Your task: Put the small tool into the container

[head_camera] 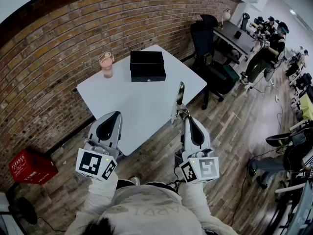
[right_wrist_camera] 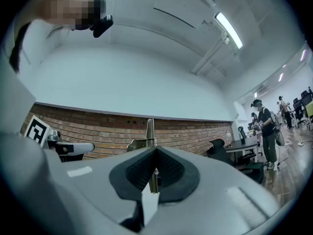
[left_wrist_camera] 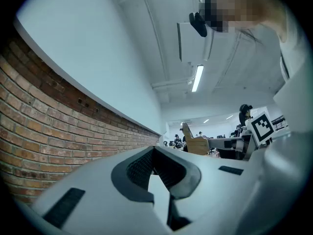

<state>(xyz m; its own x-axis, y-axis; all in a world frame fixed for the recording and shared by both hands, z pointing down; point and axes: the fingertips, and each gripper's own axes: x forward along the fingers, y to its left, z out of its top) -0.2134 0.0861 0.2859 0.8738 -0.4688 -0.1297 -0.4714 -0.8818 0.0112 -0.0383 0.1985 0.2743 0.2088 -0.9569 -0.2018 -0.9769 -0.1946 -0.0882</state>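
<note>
A thin metal tool [head_camera: 178, 101] stands clamped in my right gripper [head_camera: 186, 117], over the near right edge of the white table [head_camera: 146, 106]. In the right gripper view the tool's flat blade [right_wrist_camera: 150, 130] rises above the jaws, which are shut on it. The black container [head_camera: 146, 65] sits closed at the far side of the table, well beyond both grippers. My left gripper [head_camera: 114, 115] hovers at the table's near left edge; in its own view the left gripper [left_wrist_camera: 154, 153] has its jaws together with nothing between them.
A pink cup [head_camera: 106, 65] stands left of the container. A brick wall [head_camera: 54, 48] runs behind the table. A black office chair [head_camera: 205, 40] stands to the right, a red crate [head_camera: 29, 166] lies on the floor at the left, and people [head_camera: 266, 53] are at the far right.
</note>
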